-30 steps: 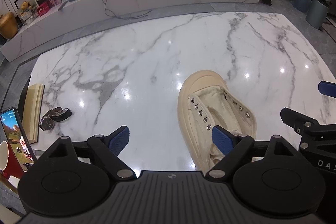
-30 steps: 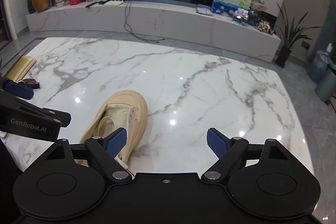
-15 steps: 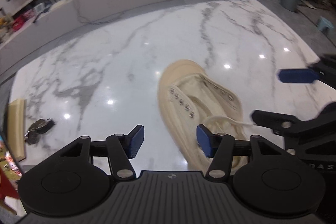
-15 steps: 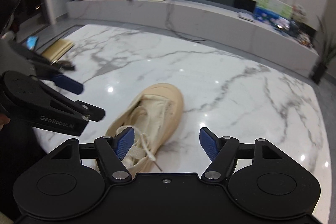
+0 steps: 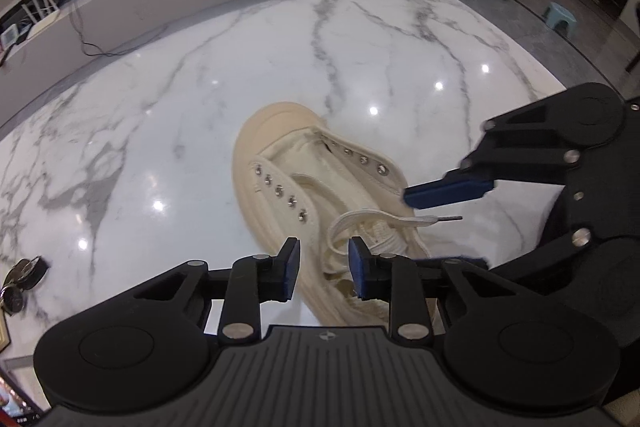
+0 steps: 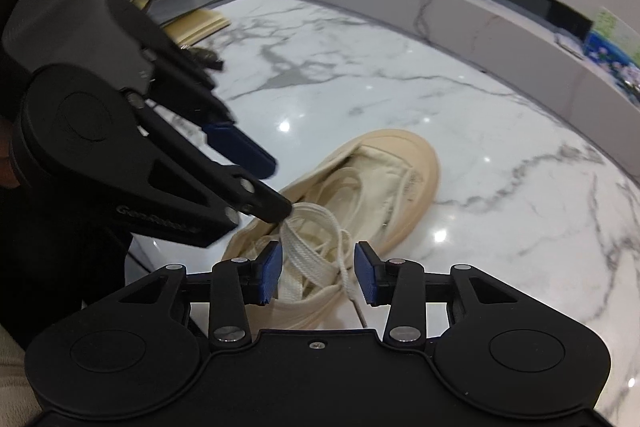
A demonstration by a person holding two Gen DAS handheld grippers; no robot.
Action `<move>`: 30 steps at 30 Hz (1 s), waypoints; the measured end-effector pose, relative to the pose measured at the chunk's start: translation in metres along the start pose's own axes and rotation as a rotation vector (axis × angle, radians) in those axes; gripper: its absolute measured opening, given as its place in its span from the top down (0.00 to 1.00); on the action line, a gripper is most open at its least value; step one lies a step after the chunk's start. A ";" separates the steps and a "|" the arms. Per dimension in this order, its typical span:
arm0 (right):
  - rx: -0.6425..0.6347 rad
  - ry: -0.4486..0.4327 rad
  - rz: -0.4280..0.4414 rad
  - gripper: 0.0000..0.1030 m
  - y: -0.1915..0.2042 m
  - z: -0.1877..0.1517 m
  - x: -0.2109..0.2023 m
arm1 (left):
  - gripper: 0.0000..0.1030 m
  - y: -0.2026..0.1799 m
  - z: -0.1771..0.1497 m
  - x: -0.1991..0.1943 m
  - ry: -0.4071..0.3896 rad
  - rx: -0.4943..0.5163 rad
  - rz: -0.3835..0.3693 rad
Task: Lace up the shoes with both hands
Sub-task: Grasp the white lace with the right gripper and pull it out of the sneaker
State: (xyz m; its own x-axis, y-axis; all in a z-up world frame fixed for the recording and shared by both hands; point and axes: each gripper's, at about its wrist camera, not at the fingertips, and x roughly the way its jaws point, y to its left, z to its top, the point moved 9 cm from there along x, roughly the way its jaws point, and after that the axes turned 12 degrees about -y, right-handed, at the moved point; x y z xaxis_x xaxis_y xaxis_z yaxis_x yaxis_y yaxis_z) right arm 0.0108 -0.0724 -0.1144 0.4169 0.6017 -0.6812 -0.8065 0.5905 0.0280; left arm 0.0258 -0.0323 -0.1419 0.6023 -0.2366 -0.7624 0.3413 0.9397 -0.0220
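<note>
Left gripper [image 5: 323, 269]: jaws closing, blue pads not yet pressing anything; a loop of the lace [image 5: 376, 221] lies between them, above the heel end of the shoe.
Right gripper [image 6: 318, 273]: jaws closing, released; flat lace strands bunch between its pads, none pinched.
Lace: cream, loose, piled in the shoe's opening, threaded through no eyelet; one tip pokes out past the shoe's side.
Shoe [image 5: 288, 163]: cream canvas sneaker on its sole, toe pointing away, both rows of metal eyelets [image 5: 280, 189] bare.
Table [image 5: 192, 99]: glossy white marble with grey veins.
Left edge: keys [image 5: 20, 273] well apart from the shoe.
</note>
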 end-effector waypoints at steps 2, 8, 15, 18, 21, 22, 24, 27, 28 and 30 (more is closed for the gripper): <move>-0.007 0.015 0.007 0.62 -0.001 -0.002 0.008 | 0.77 -0.001 -0.001 0.006 0.014 -0.003 -0.004; -0.015 0.056 0.025 0.70 -0.003 -0.008 0.026 | 0.88 0.017 -0.011 0.017 0.066 -0.053 -0.014; -0.013 0.068 0.036 0.73 -0.005 -0.013 0.034 | 0.88 0.027 -0.012 0.020 0.075 -0.091 -0.032; -0.008 0.064 0.036 0.87 -0.006 -0.013 0.034 | 0.88 0.029 -0.012 0.021 0.075 -0.096 -0.032; -0.002 0.061 0.037 0.94 -0.007 -0.012 0.035 | 0.88 0.028 -0.011 0.021 0.073 -0.093 -0.032; 0.000 0.059 0.037 0.95 -0.008 -0.012 0.035 | 0.88 0.028 -0.010 0.021 0.071 -0.089 -0.032; 0.005 0.054 0.033 0.95 -0.010 -0.011 0.034 | 0.88 0.027 -0.008 0.018 0.061 -0.076 -0.028; 0.018 0.020 -0.011 0.96 -0.021 -0.003 0.020 | 0.86 0.025 -0.004 0.011 0.042 -0.057 -0.021; 0.021 0.007 -0.030 0.96 -0.025 0.001 0.014 | 0.86 0.024 -0.002 0.010 0.037 -0.052 -0.019; 0.029 -0.017 -0.076 0.96 -0.037 0.008 -0.001 | 0.86 0.023 0.001 0.006 0.026 -0.044 -0.014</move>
State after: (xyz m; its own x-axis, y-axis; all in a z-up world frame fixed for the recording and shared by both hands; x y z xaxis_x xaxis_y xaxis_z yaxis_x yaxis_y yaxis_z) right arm 0.0441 -0.0903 -0.1090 0.4834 0.5635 -0.6699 -0.7603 0.6496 -0.0021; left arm 0.0378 -0.0124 -0.1458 0.5787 -0.2441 -0.7781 0.3173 0.9464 -0.0608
